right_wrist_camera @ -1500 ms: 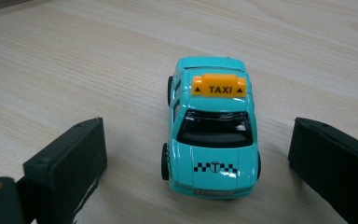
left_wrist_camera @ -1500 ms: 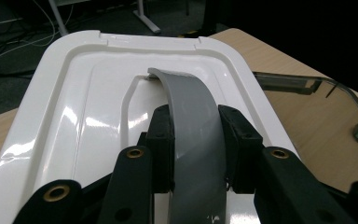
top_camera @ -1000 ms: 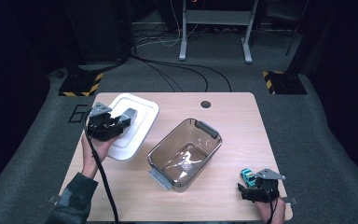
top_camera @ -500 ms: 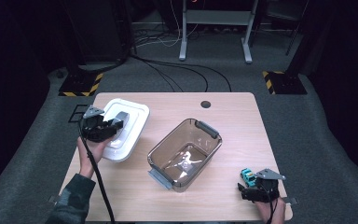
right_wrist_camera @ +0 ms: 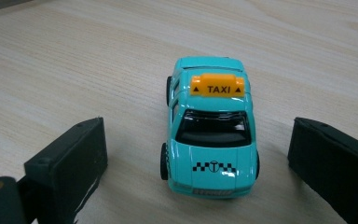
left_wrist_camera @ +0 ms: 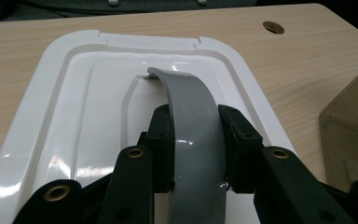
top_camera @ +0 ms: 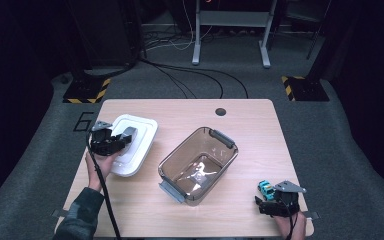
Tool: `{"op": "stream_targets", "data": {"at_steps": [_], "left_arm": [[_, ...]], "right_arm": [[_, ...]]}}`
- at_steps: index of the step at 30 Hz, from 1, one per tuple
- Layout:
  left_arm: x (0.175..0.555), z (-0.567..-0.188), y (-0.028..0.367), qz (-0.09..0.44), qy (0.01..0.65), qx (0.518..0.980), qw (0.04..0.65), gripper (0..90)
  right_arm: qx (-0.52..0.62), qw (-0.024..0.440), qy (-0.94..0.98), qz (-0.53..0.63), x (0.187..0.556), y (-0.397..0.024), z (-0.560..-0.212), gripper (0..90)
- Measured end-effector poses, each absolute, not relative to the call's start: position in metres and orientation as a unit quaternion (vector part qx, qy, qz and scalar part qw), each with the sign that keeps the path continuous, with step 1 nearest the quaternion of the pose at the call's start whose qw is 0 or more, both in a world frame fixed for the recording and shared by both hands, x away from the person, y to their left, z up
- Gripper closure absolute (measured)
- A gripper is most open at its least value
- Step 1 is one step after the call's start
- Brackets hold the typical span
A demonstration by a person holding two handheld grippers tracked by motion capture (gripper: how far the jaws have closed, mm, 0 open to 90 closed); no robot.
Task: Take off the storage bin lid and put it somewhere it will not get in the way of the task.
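— Left tool (top_camera: 114, 142)?
— Clamped on the grey handle (left_wrist_camera: 193, 126) of the white lid (top_camera: 142, 135), one jaw pressed against each side of the strap, as seen in the left gripper view. Handle arched up from the lid's recessed middle.
— And the lid's place?
— Near the left edge of the tabletop (top_camera: 260, 120), toward the far left corner, lying flat as far as can be told from the high view. Just left of the clear container (top_camera: 200, 162), a narrow strip of wood between them.
— Container itself?
— Around the middle of the tabletop, turned at a slant, grey latches at two ends, open on top.
— Right tool (top_camera: 272, 202)?
— Jaws apart, set low near the front right corner of the tabletop. Teal toy taxi (right_wrist_camera: 209, 130) on the wood between the two black jaws, clear gaps on both sides, touched by neither. Orange TAXI sign on its roof, checker mark on the hood, nose toward the camera.
— Anything else on the wood?
— A small round hole (top_camera: 220, 111) near the far edge.
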State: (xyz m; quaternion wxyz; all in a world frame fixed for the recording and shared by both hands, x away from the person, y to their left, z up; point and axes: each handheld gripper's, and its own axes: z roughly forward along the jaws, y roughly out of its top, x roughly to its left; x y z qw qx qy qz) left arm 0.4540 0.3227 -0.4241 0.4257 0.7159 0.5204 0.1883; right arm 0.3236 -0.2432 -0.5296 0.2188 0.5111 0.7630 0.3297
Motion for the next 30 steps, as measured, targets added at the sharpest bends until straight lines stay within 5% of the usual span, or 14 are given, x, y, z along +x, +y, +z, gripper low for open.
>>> {"op": "stream_targets", "data": {"at_steps": [30], "left_arm": [[0.48,-0.495,0.334,0.158,0.549,0.718,0.397,67.7]], "right_arm": [[0.511,0.219,0.763,0.33,0.324,-0.243,-0.53,4.2]]}}
